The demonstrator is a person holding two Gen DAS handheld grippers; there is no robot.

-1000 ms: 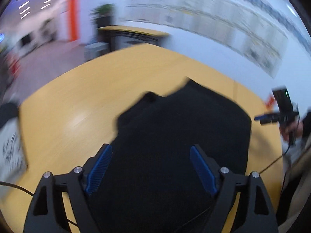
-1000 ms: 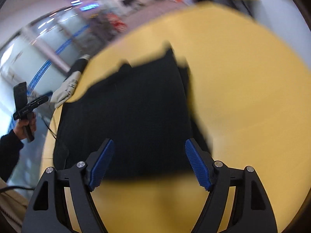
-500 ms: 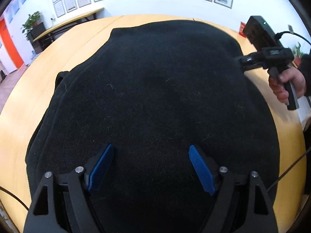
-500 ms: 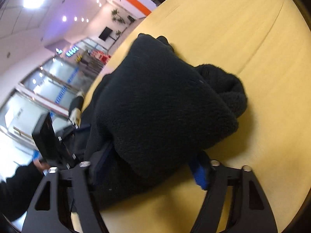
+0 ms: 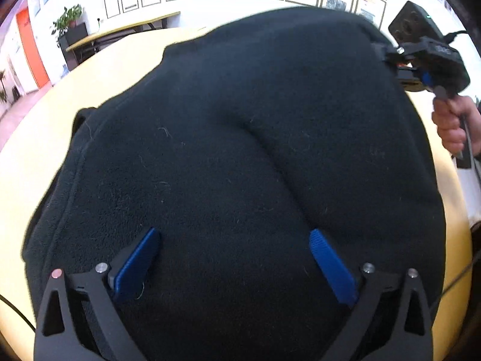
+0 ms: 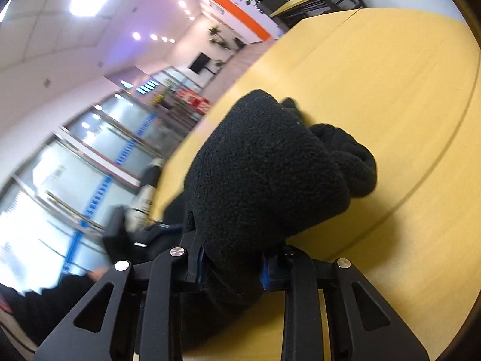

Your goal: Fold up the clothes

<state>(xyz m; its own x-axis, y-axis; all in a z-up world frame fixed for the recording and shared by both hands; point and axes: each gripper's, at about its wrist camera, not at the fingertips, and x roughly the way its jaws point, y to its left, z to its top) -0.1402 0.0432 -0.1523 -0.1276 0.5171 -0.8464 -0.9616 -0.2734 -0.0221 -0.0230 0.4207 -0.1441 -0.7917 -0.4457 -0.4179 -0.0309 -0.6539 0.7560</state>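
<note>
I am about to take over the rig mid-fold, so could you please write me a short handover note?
Right gripper: shut on a bunched edge of the black fleece garment.
Left gripper: open, fingers spread just over the fleece, gripping nothing.
The garment lies on the round yellow wooden table, humped and creased.
Done: one edge gripped. No neat fold is visible.
Left: probably carry the gripped edge across, flatten it, then finish the folds.
</note>
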